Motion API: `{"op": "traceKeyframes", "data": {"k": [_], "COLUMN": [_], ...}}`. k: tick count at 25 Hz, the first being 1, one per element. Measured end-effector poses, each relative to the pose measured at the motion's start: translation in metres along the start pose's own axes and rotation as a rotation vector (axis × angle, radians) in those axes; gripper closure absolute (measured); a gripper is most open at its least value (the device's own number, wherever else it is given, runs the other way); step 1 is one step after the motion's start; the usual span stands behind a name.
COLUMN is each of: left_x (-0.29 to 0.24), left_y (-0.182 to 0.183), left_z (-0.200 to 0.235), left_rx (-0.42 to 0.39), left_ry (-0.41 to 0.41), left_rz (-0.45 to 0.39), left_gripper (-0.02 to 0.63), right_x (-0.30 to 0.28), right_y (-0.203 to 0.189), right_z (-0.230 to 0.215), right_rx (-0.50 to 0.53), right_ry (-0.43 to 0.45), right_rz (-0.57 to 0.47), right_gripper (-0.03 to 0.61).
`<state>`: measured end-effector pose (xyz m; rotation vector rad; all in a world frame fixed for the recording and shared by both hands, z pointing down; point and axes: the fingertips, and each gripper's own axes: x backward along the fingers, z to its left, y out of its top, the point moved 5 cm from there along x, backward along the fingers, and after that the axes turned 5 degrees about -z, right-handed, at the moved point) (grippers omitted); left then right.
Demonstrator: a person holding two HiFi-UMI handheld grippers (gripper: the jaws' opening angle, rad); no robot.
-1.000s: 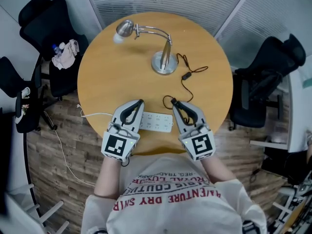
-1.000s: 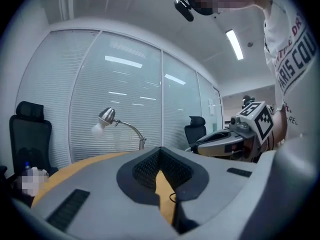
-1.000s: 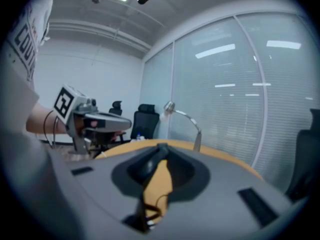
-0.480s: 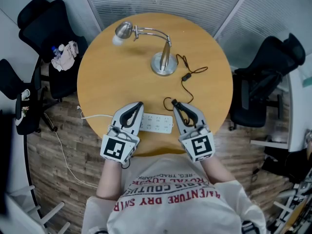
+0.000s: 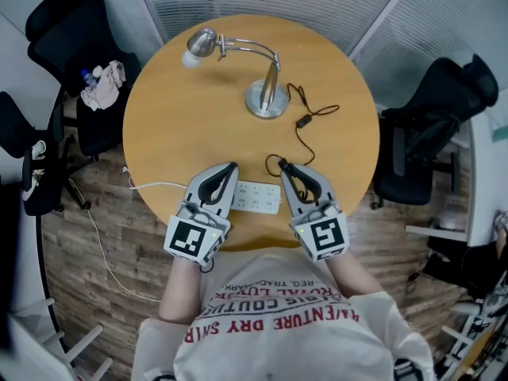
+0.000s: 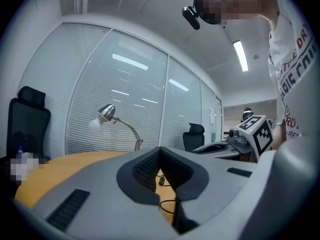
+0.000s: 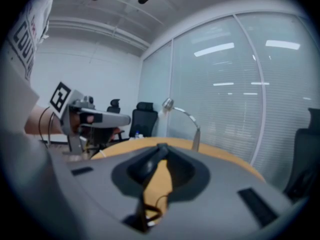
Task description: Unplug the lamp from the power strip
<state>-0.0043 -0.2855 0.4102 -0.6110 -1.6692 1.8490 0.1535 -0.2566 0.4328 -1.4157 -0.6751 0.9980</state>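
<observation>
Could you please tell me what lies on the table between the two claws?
The white power strip lies flat between the left claw and the right claw, on the wooden table; the head view shows it.

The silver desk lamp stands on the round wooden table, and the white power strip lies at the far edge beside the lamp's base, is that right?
Not quite. The lamp stands on the round wooden table, but the white power strip lies at the near edge, between the left gripper and right gripper, apart from the lamp's base. The head view shows it.
</observation>
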Motion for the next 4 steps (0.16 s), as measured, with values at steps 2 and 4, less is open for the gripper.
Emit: {"op": "traceKeyframes", "data": {"k": [2, 4], "left_x": [-0.0015, -0.0027], "left_y": [0.0025, 0.0041], "left_z": [0.0009, 0.0012], "left_rx": [0.007, 0.003], "left_ry": [0.001, 0.001], "left_rz": [-0.007, -0.008], "left_gripper": [0.586, 0.586], "right_x": [-0.0013, -0.0023], "right_y": [-0.0004, -0.0012], "right_z": [0.0001, 0.0005], "right_rx": [0.006, 0.009], "right_ry": [0.004, 0.007], "right_rz": [0.003, 0.006], "right_gripper": [0.505, 0.505]}}
